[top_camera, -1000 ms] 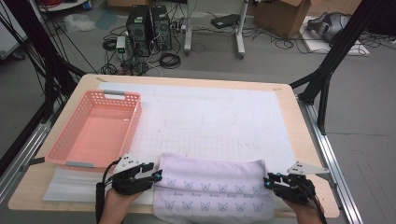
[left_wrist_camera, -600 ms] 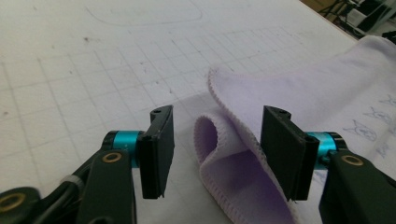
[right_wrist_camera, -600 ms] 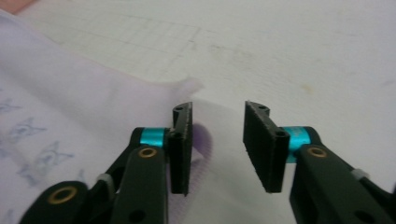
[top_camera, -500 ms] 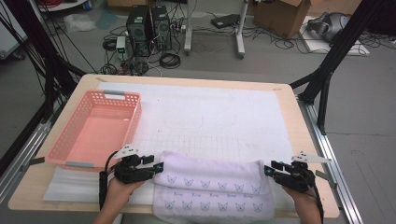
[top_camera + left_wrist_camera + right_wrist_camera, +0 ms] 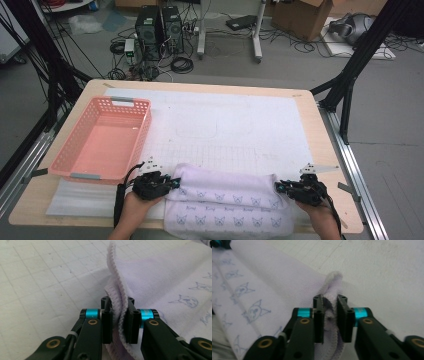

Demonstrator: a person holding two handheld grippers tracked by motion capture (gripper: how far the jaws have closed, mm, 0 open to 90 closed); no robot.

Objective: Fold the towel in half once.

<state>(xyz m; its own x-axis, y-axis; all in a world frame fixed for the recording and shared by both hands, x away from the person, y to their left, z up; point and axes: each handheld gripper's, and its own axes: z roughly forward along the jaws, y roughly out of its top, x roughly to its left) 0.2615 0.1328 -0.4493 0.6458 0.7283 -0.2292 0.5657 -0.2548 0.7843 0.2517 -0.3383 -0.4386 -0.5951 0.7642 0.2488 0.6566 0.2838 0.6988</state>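
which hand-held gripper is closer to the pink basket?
Left. The left hand-held gripper sits just off the pink basket's near right corner, clamped on the towel. The right hand-held gripper holds the towel's other end, far across the table.

Pale lilac towel [image 5: 227,202] with little cat-face prints, folded over on itself along the table's near edge, both far corners pinched up.

Floor [image 5: 390,125]: grey, cables strewn at 12 o'clock.
Computer towers [image 5: 160,27]: 11 o'clock.
Cardboard box [image 5: 300,15]: 1 o'clock.
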